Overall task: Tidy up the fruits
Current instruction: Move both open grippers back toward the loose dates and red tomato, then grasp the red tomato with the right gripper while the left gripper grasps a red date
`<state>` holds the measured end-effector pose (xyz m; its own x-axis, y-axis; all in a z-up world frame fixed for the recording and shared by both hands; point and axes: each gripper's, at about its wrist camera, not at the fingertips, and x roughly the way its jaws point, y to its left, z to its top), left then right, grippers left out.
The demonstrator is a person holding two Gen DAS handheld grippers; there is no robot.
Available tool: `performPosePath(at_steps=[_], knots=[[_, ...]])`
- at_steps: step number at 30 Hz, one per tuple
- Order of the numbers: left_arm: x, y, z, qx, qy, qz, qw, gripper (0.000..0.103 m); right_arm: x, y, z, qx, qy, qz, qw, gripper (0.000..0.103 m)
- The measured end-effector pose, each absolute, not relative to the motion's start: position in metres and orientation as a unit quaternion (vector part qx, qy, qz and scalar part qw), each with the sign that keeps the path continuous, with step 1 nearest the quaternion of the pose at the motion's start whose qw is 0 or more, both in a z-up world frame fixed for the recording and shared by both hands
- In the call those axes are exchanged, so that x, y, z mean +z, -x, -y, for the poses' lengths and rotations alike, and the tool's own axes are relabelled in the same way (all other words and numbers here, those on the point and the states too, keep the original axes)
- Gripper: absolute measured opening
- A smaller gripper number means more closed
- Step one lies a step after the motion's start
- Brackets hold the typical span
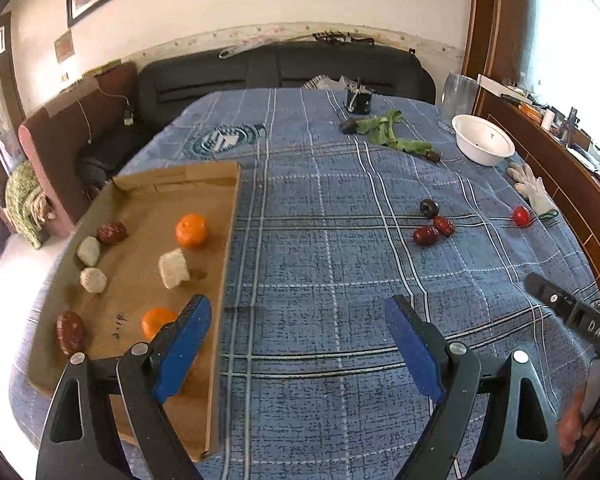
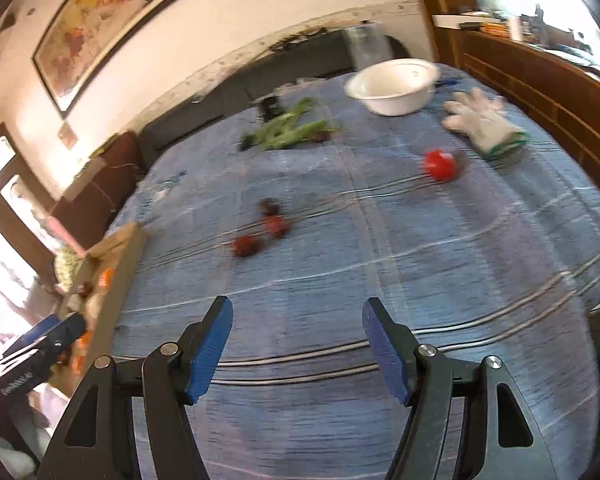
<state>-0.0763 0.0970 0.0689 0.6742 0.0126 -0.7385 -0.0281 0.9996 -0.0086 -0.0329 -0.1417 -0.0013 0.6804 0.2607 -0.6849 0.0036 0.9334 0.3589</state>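
Note:
A cardboard tray (image 1: 140,208) on the left holds two oranges (image 1: 192,231), dark red dates (image 1: 112,233) and pale chunks (image 1: 173,268). On the blue plaid cloth lie two red dates (image 1: 426,235), a dark plum (image 1: 429,207) and a red tomato (image 1: 521,216). My left gripper (image 1: 298,320) is open and empty, its left finger over the tray's near edge. My right gripper (image 2: 297,322) is open and empty above the cloth, short of the blurred dates (image 2: 276,225) and tomato (image 2: 440,165). The right gripper's body (image 1: 572,316) shows at the right of the left wrist view.
A white bowl (image 1: 483,140) and a white glove (image 1: 532,188) lie at the far right near a wooden sideboard (image 1: 572,184). Green leaves (image 1: 384,130) and a dark cup (image 1: 359,101) sit at the back. A black sofa (image 1: 260,68) stands behind the table.

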Motion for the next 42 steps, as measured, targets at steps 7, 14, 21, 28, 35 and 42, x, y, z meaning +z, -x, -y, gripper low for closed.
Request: performPosePath(at_steps=[7,14,21,28,35,42], knots=[[0.049,0.062,-0.086,-0.021,0.025,-0.434,0.900,0.088,-0.007,0.016,0.186,0.020,-0.153,-0.411,0.898,0.072],[0.047,0.044,-0.071,-0.070,0.034,-0.443,0.893,0.088,-0.006,-0.025,0.209,-0.014,-0.141,-0.410,0.901,0.072],[0.044,0.007,-0.042,-0.120,0.034,-0.433,0.893,0.071,-0.011,-0.082,0.225,-0.043,-0.146,-0.407,0.901,0.072],[0.013,-0.044,-0.016,-0.145,0.060,-0.463,0.872,0.060,-0.020,-0.102,0.233,-0.037,-0.167,-0.395,0.903,0.072],[0.002,-0.060,-0.021,-0.154,0.065,-0.452,0.876,0.060,-0.032,-0.110,0.228,-0.031,-0.144,-0.406,0.902,0.066],[0.001,-0.061,-0.014,-0.182,0.047,-0.443,0.876,0.047,-0.036,-0.116,0.220,-0.042,-0.106,-0.415,0.902,0.034]])
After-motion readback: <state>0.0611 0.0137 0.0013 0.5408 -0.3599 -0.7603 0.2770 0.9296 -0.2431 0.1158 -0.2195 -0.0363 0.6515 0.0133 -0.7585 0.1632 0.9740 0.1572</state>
